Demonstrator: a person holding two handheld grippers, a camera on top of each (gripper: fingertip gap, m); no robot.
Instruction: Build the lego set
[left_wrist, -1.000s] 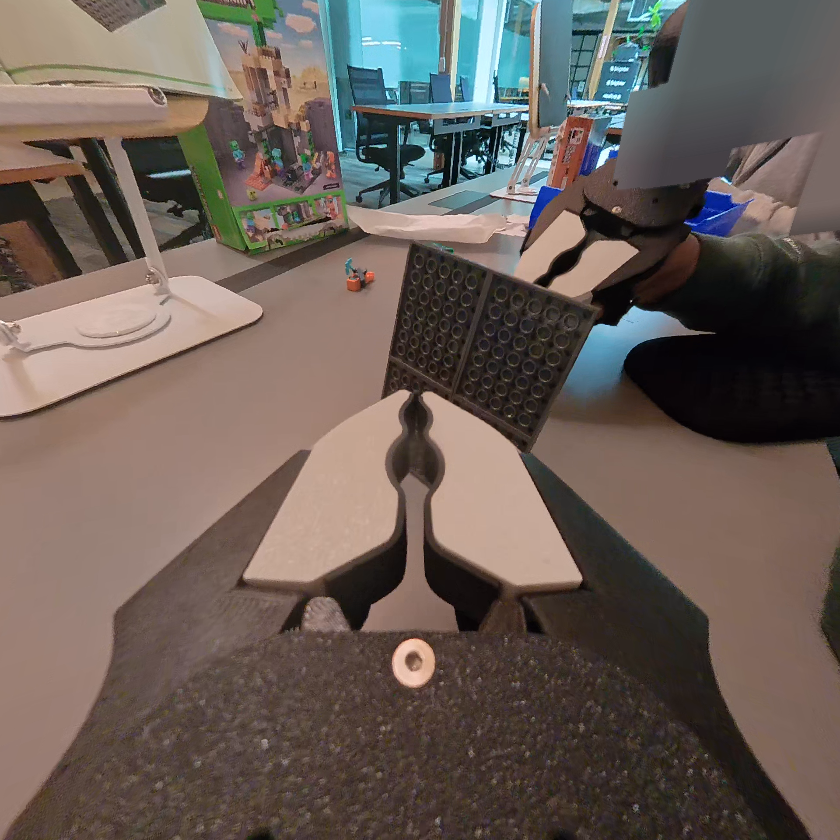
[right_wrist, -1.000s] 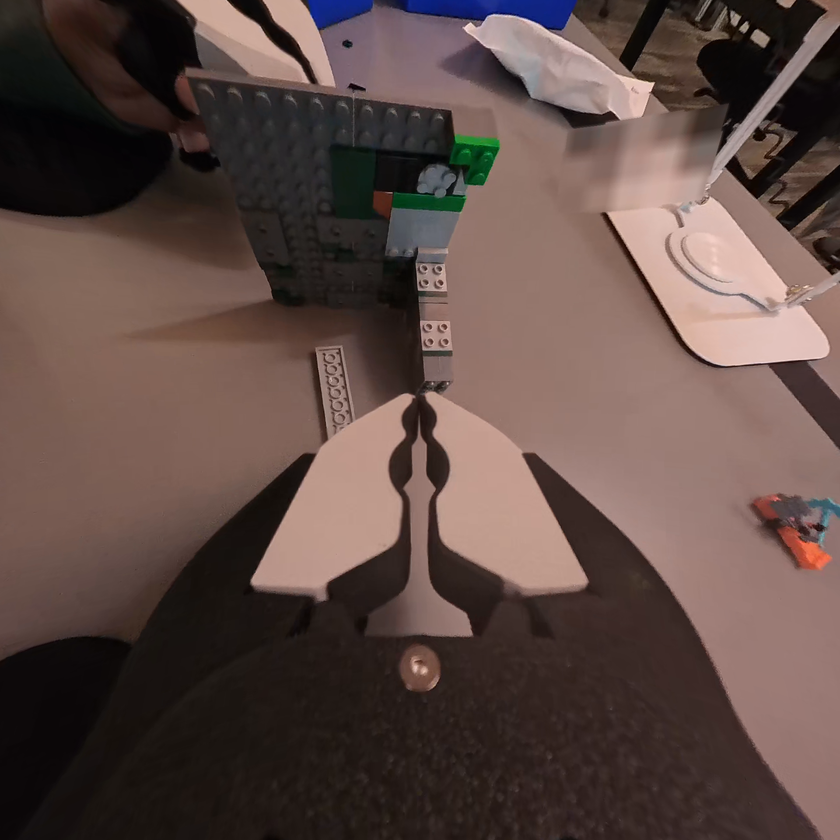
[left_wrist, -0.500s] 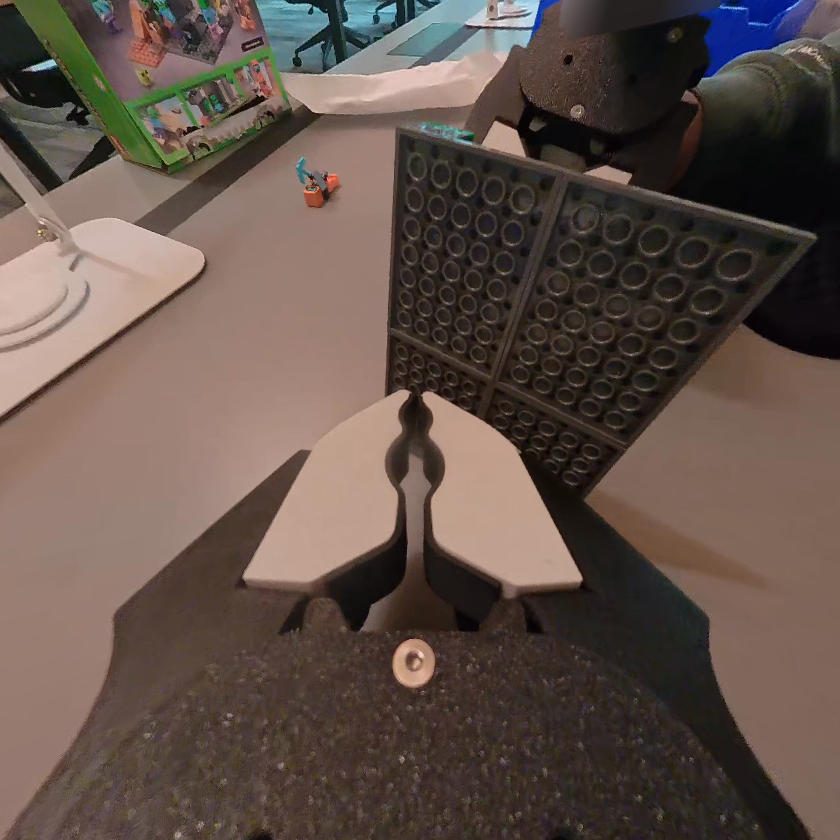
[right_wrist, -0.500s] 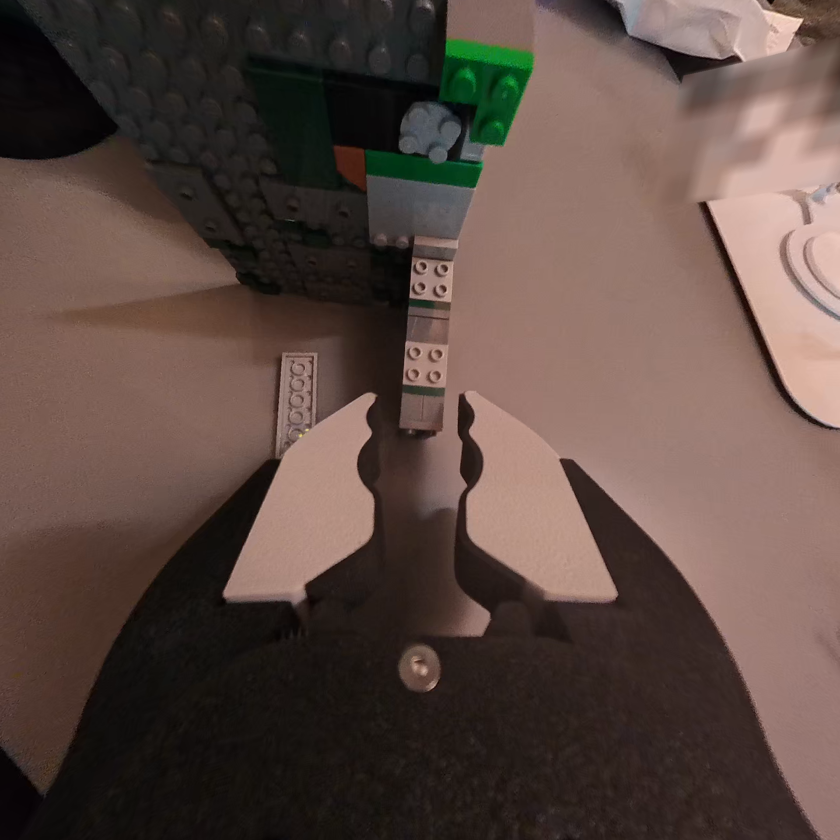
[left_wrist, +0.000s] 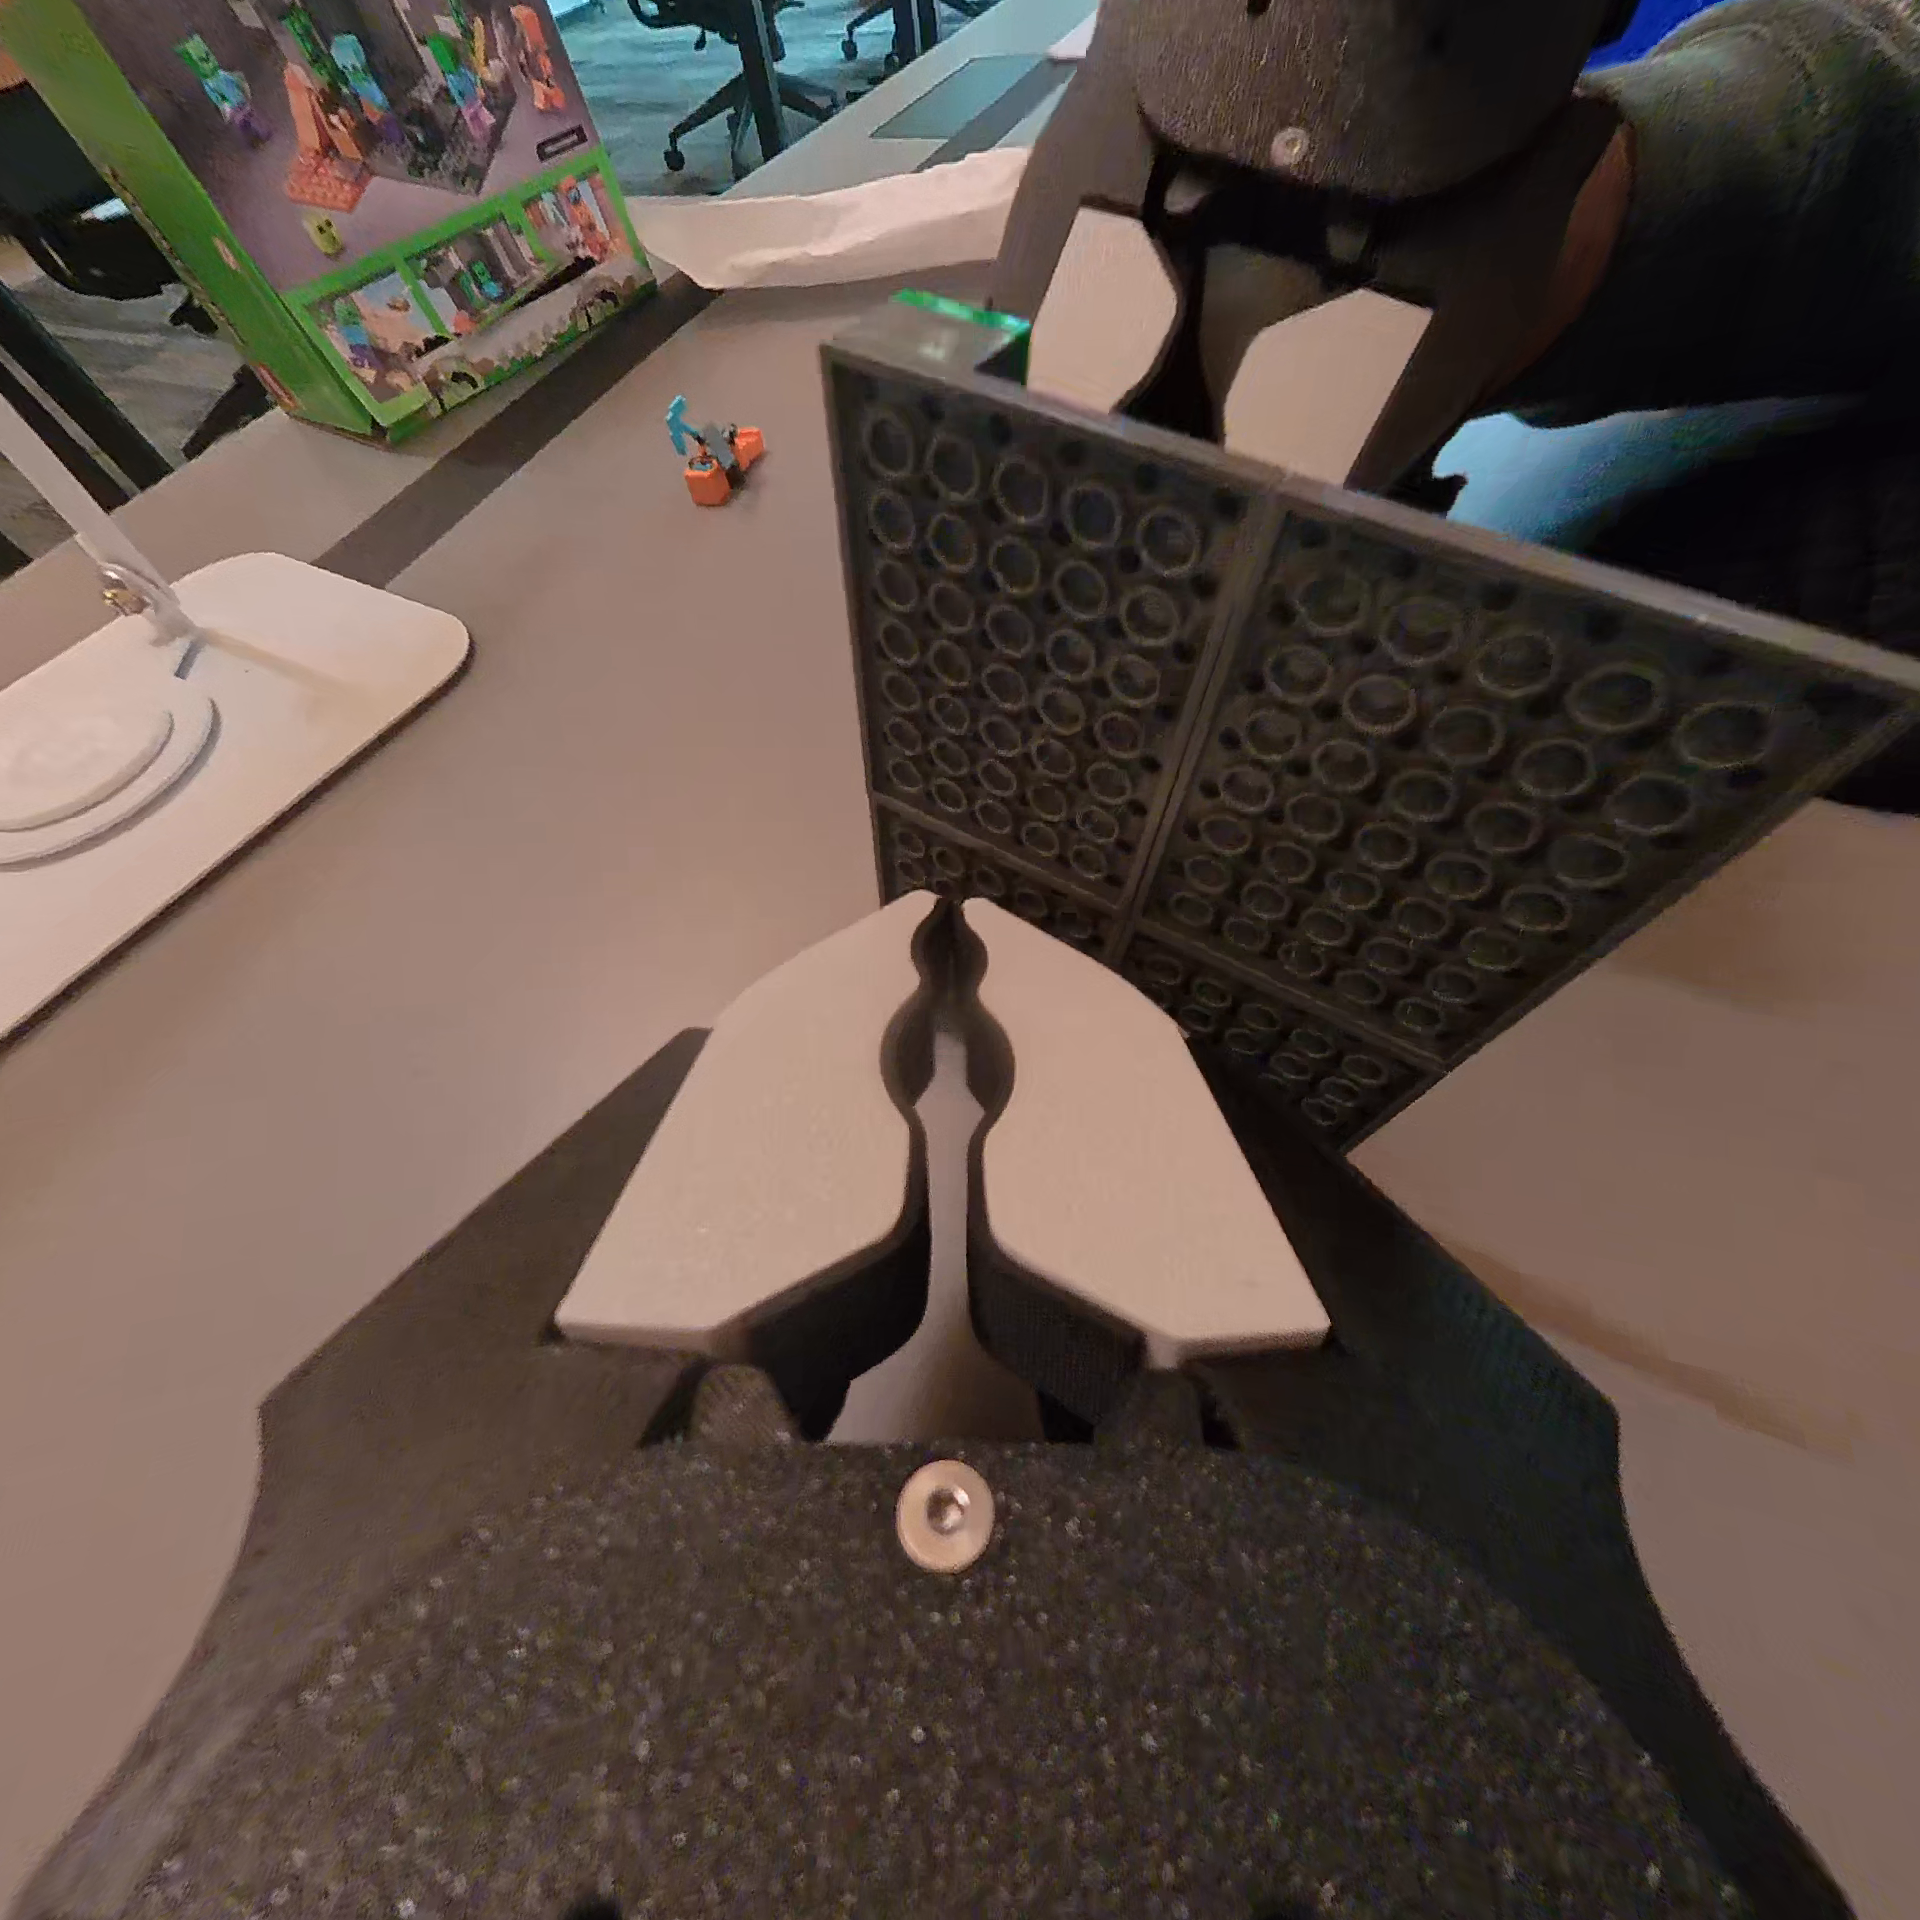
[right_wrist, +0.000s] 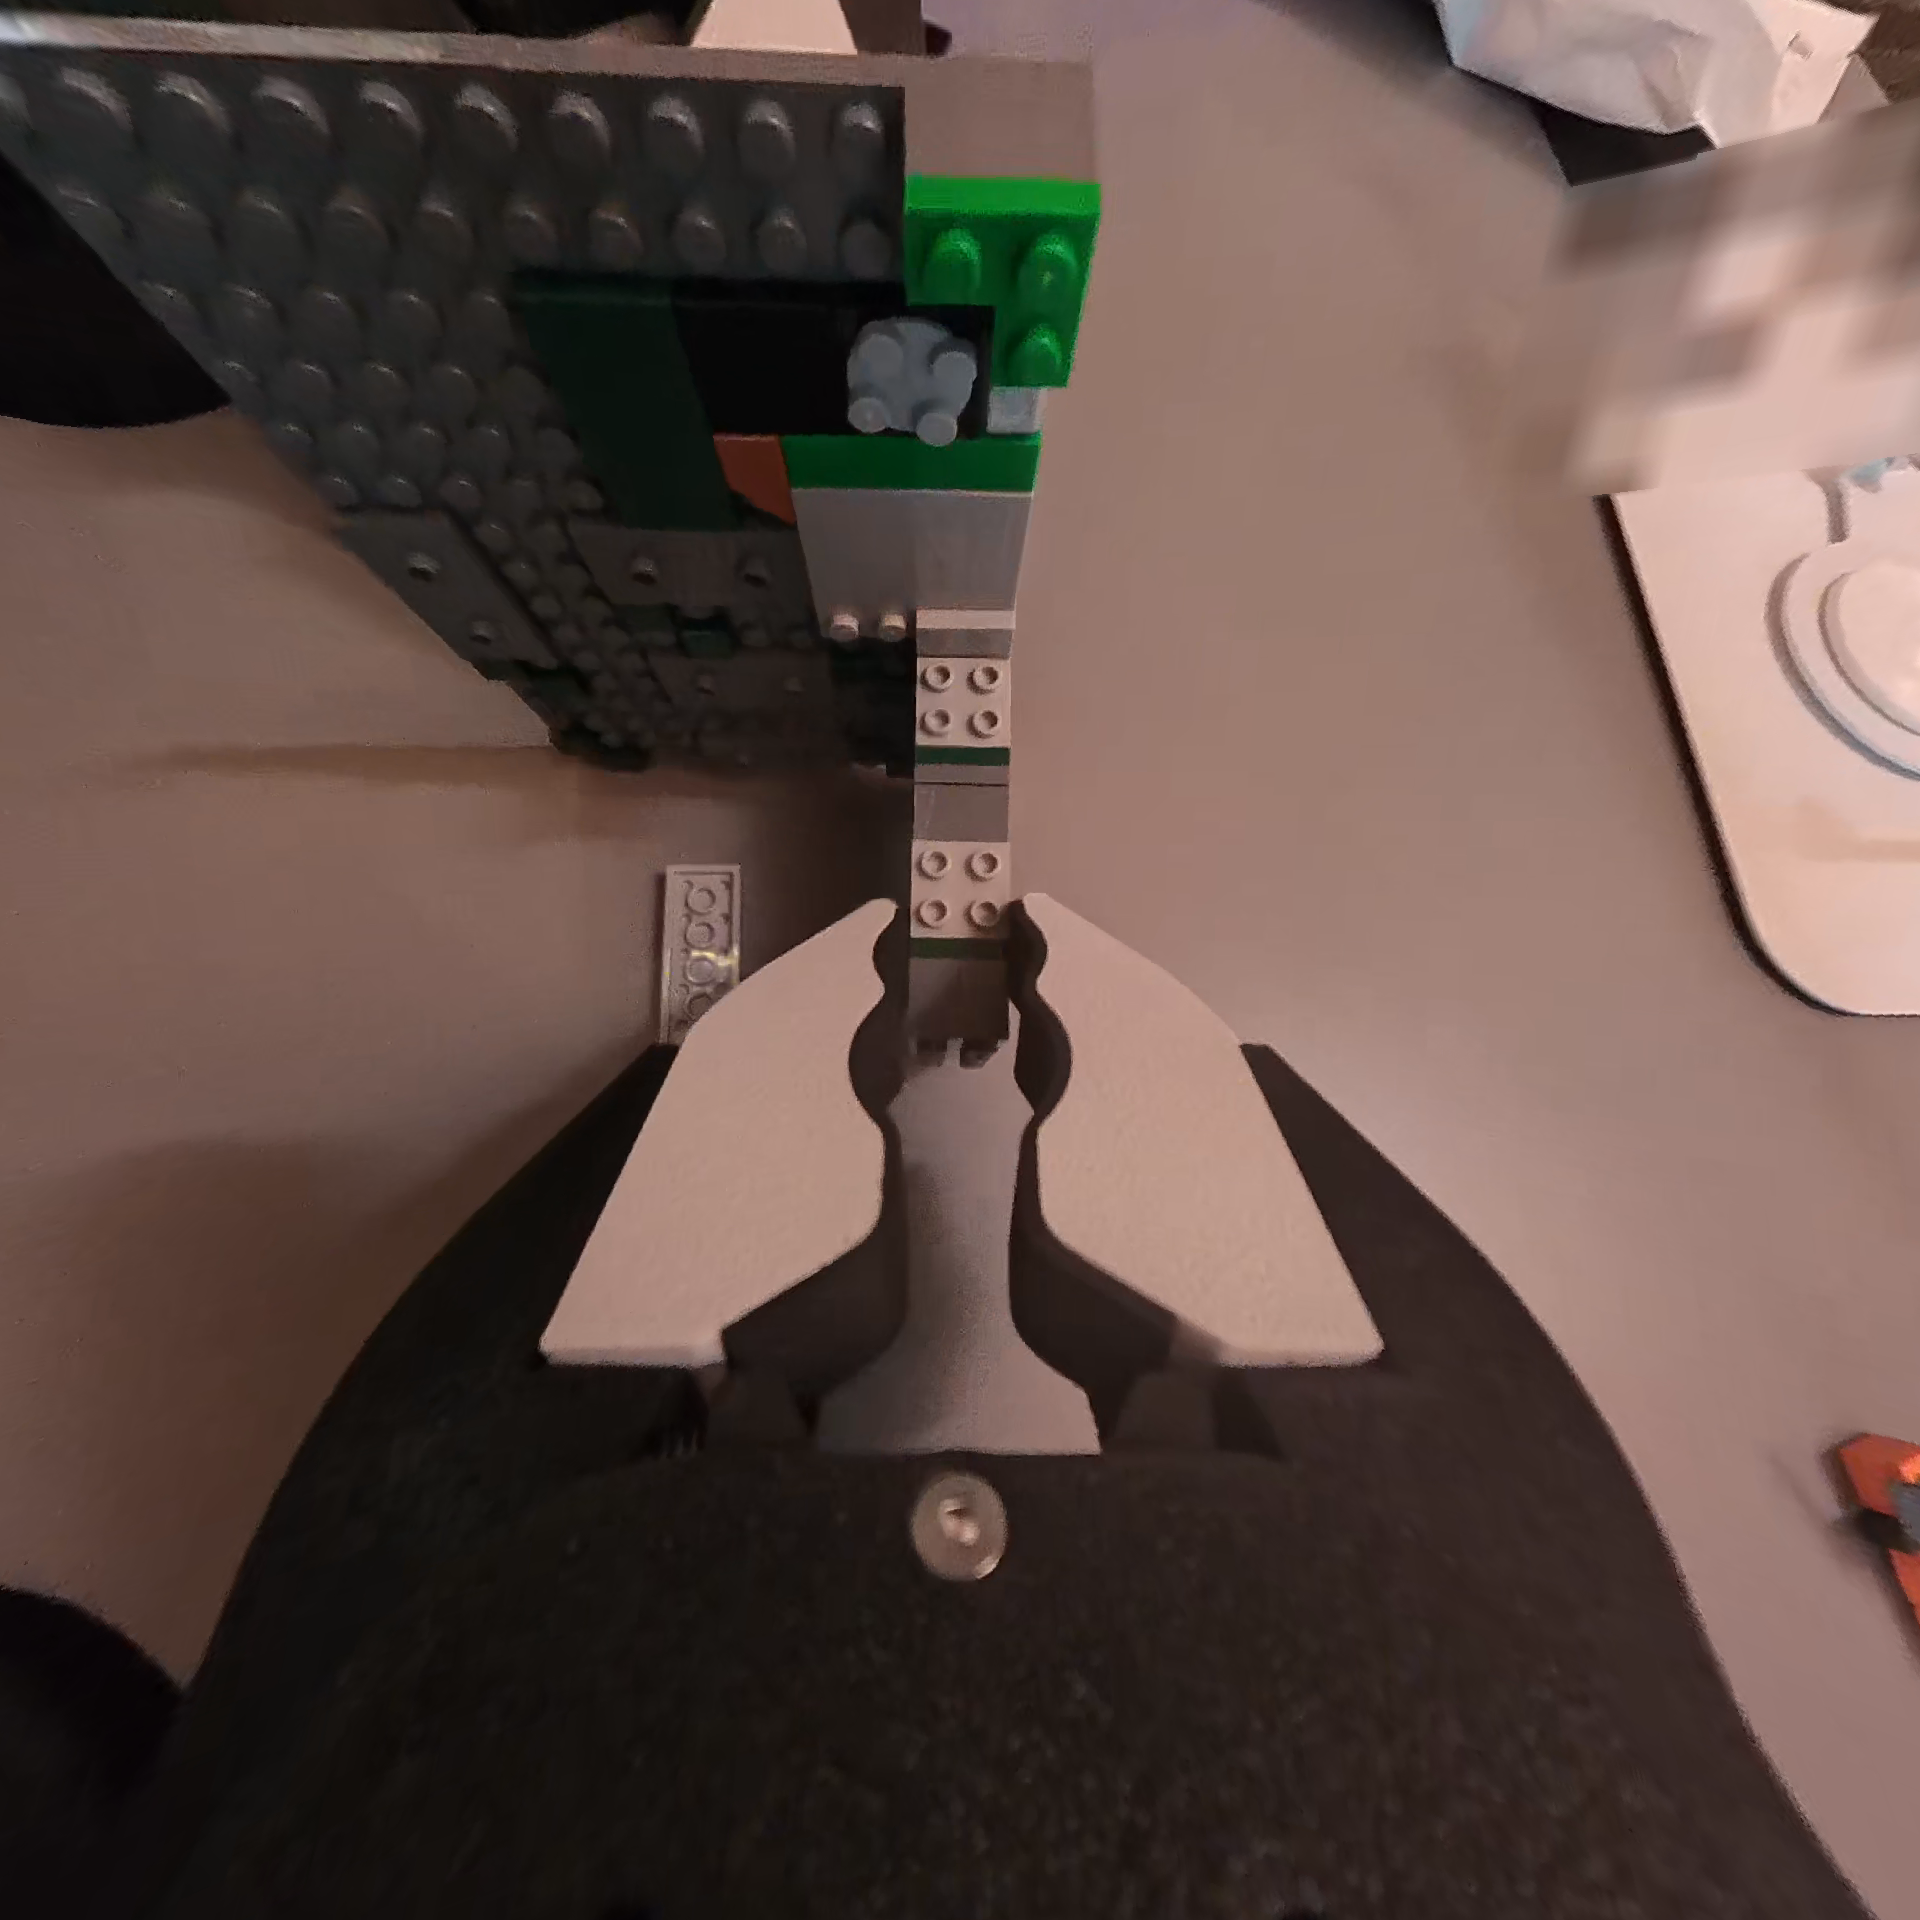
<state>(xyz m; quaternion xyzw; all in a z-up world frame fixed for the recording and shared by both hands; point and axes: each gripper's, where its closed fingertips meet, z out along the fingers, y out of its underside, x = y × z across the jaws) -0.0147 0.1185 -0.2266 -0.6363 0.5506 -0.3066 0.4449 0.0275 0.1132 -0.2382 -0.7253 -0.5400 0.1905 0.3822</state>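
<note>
A dark grey baseplate (left_wrist: 1351, 779) stands on its edge on the table, and the left wrist view shows its underside. Its studded side (right_wrist: 416, 260) carries green, black and grey bricks, with a bright green brick (right_wrist: 997, 270) at the top corner. A grey brick column (right_wrist: 961, 790) sticks out from it along the table. My right gripper (right_wrist: 961, 914) is closed on the column's free end, one finger on each side. It also shows behind the plate in the left wrist view (left_wrist: 1216, 416). My left gripper (left_wrist: 943, 914) is shut, its tips against the plate's lower corner.
A loose light grey plate (right_wrist: 701, 935) lies left of my right fingers. A small orange and teal figure (left_wrist: 717, 462) lies on the table. A white stand base (left_wrist: 208, 707), a green set box (left_wrist: 364, 208) and a white paper bag (left_wrist: 831, 229) stand farther off. My hands' fingertips stand some 5 cm from each other. The loose light grey plate (right_wrist: 701, 935) lies around 5 cm away from my right fingertips.
My right gripper opened, moved forward over the column's end and narrowed onto it. My left gripper stayed shut and came closer to the plate's underside.
</note>
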